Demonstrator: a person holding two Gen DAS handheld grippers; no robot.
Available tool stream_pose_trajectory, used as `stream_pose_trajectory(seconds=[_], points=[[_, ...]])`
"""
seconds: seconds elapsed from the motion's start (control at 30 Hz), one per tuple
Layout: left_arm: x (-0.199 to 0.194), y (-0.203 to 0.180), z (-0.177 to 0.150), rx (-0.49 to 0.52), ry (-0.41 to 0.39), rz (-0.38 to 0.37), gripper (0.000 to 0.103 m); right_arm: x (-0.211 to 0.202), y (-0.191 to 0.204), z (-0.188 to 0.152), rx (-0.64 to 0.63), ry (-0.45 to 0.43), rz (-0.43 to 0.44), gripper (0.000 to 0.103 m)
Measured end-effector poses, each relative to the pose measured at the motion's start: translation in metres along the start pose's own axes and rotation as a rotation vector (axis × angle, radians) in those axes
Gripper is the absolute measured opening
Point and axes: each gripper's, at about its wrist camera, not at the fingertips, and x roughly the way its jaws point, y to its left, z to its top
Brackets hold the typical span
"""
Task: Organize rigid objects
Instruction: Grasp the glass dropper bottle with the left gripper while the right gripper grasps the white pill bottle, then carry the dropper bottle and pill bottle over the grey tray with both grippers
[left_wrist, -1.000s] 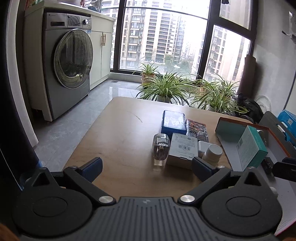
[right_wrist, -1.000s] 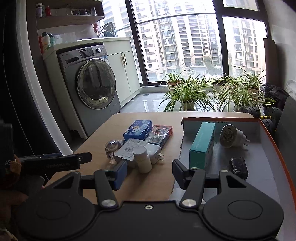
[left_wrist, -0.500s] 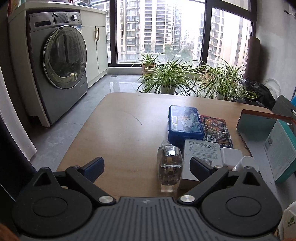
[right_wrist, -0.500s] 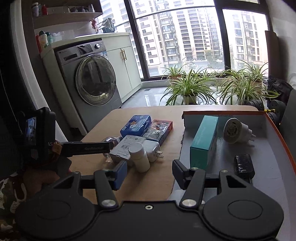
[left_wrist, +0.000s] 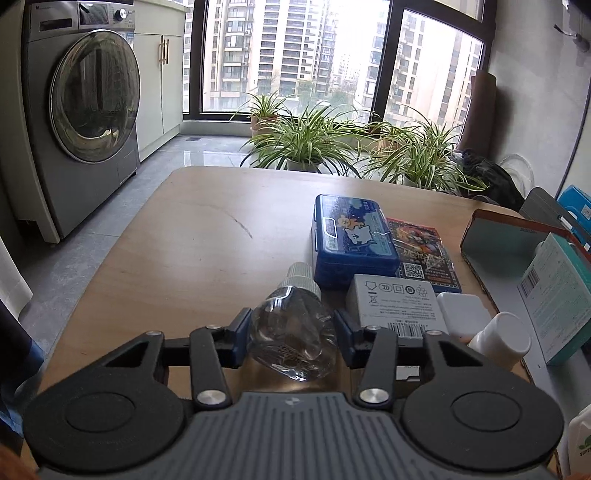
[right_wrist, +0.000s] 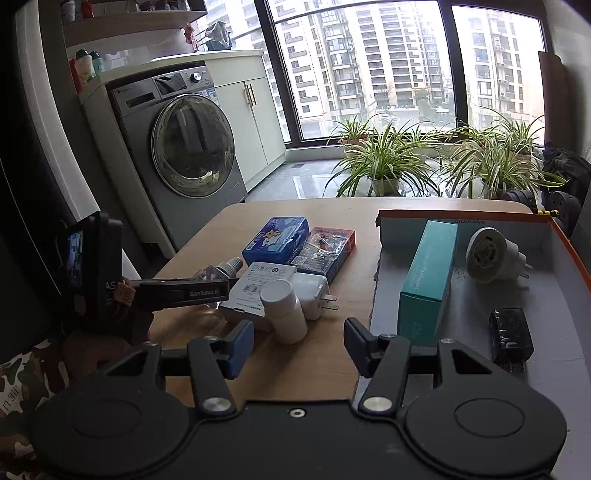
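Note:
My left gripper (left_wrist: 293, 334) is shut on a clear glass bottle (left_wrist: 291, 334) with a silver cap, lying on the wooden table (left_wrist: 192, 236). The left gripper also shows from the side in the right wrist view (right_wrist: 184, 291), with the bottle (right_wrist: 221, 267) between its fingers. My right gripper (right_wrist: 299, 345) is open and empty, above the table edge beside the tray (right_wrist: 554, 332). A white pill bottle (right_wrist: 284, 310), a white charger (right_wrist: 312, 291), a white box (right_wrist: 258, 284), a blue case (right_wrist: 277, 240) and a red card pack (right_wrist: 327, 247) lie in a cluster.
The grey tray with an orange rim holds a teal box (right_wrist: 428, 280), a white plug adapter (right_wrist: 487, 254) and a black block (right_wrist: 511, 336). A washing machine (right_wrist: 181, 147) stands at left. Potted plants (right_wrist: 384, 162) line the window beyond the table.
My left gripper moved forward to the glass bottle and closed on it. My right gripper stayed open and hardly moved.

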Motion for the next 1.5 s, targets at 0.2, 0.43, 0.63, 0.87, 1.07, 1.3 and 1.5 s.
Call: stream_pose_trajectory(seconds=[0.2, 0.43, 0.63, 0.87, 1.07, 1.3, 1.5], points=[[-0.019, 0.011, -0.006, -0.053, -0.021, -0.023, 0.042, 0.025, 0.014, 0.007, -0.017, 0.068, -0.023, 0.067], [-0.035, 0.025, -0.011, -0.088, -0.034, -0.027, 0.037, 0.065, 0.022, 0.018, 0.014, 0.132, -0.060, 0.067], [-0.046, 0.028, -0.011, -0.117, -0.060, -0.043, 0.031, 0.099, 0.023, 0.014, 0.004, 0.187, -0.108, 0.064], [-0.036, 0.025, -0.018, -0.101, -0.024, -0.043, 0.032, 0.105, 0.027, 0.007, -0.003, 0.195, -0.114, 0.040], [-0.029, 0.022, -0.022, -0.086, -0.038, -0.028, 0.031, 0.096, 0.029, 0.009, -0.001, 0.170, -0.096, 0.040], [-0.047, 0.020, -0.019, -0.114, -0.078, -0.041, 0.031, 0.074, 0.029, 0.013, 0.001, 0.126, -0.069, 0.040], [-0.068, 0.011, -0.017, -0.129, -0.115, -0.056, 0.031, 0.041, 0.030, 0.017, 0.002, 0.066, -0.052, 0.040]])
